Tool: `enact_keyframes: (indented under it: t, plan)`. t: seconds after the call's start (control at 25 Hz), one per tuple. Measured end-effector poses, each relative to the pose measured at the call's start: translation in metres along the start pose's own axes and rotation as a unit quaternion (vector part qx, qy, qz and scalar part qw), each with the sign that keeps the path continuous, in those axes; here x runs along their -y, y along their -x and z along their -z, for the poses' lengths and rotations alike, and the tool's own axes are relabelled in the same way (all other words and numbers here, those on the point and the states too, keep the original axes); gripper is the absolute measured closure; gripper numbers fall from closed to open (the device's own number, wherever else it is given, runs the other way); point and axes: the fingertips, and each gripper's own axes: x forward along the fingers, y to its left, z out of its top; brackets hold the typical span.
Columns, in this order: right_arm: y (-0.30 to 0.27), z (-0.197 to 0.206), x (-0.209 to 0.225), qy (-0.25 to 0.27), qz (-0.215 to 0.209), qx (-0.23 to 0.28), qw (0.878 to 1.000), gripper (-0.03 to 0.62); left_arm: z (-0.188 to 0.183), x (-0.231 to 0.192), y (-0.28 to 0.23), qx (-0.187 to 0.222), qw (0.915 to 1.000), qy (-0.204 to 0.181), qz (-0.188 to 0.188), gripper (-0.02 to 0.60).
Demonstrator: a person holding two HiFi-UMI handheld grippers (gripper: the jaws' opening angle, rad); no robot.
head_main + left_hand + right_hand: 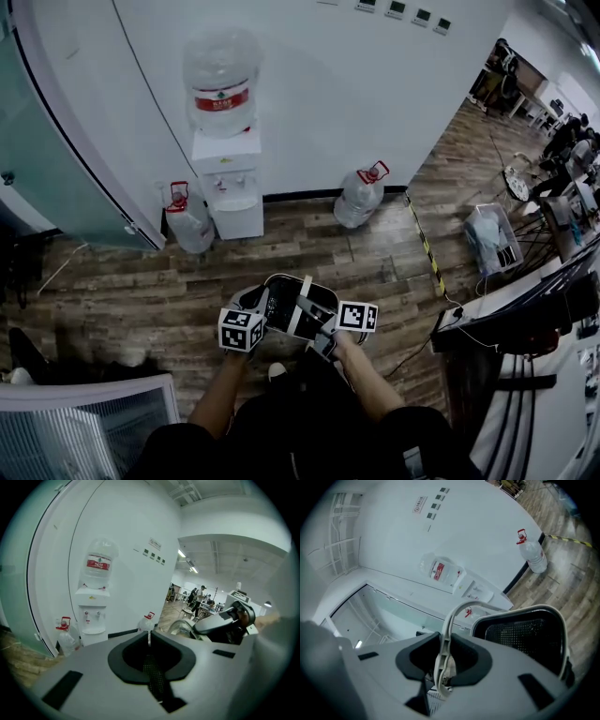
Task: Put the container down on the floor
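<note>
The container (pixel 281 302) is a black mesh basket with a white rim and a white bail handle (pixel 451 620). I hold it in the air over the wooden floor (pixel 122 291), in front of my body. My right gripper (pixel 321 333) is shut on the handle, which runs up between its jaws (pixel 443 663); the basket's mesh inside (pixel 525 637) shows just beyond. My left gripper (pixel 257 317) is at the basket's left edge, shut on the rim, with a thin white edge and mesh wall pinched between its jaws (pixel 149 641). The right gripper (pixel 225 620) shows across the basket.
A white water dispenser (pixel 225 178) stands against the wall ahead, with a water bottle (pixel 187 220) on the floor to its left and another (pixel 361 197) to its right. Yellow-black tape (pixel 427 248) crosses the floor. Desks and cables (pixel 525 300) fill the right; a white crate (pixel 84 422) sits at my near left.
</note>
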Motion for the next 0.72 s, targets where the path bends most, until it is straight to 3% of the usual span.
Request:
enact_keyframes:
  t: [0.44, 0.72]
  plan:
    - [-0.033, -0.039, 0.033, -0.014, -0.002, -0.017, 1.000, 0.510, -0.013, -0.027, -0.046, -0.018, 0.9997, 0.003, -0.016, 0.555]
    - [-0.058, -0.095, 0.054, -0.011, -0.014, -0.040, 0.999, 0.510, -0.044, -0.046, -0.104, -0.025, 0.9993, -0.002, -0.029, 0.555]
